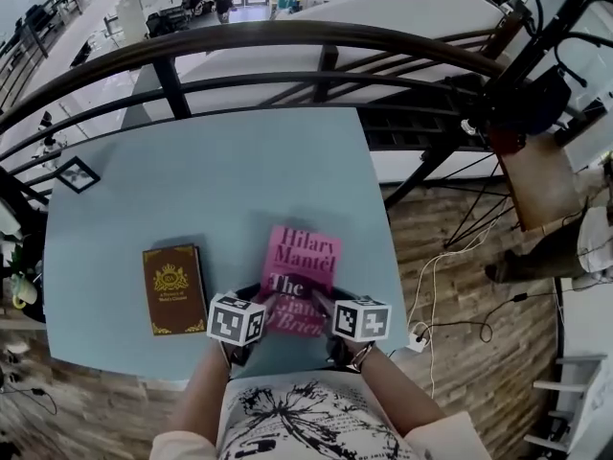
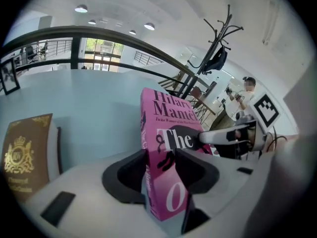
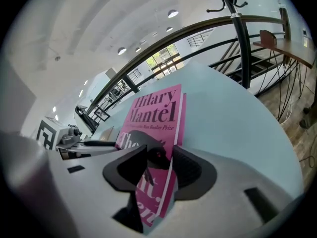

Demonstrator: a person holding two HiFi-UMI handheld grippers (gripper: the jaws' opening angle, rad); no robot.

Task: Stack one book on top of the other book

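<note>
A pink paperback is at the near middle of the light blue table, its near end raised. My left gripper is shut on its spine side; in the left gripper view the pink book stands between the dark pads of the left gripper. My right gripper is shut on the opposite, page-side edge; the right gripper view shows the pink book pinched in the right gripper. A brown book with gold print lies flat to the left, also visible as the brown book.
A dark curved railing runs behind the table's far edge. A small framed picture stands at the table's left corner. White cables and a plug block lie on the wooden floor to the right, where a person stands.
</note>
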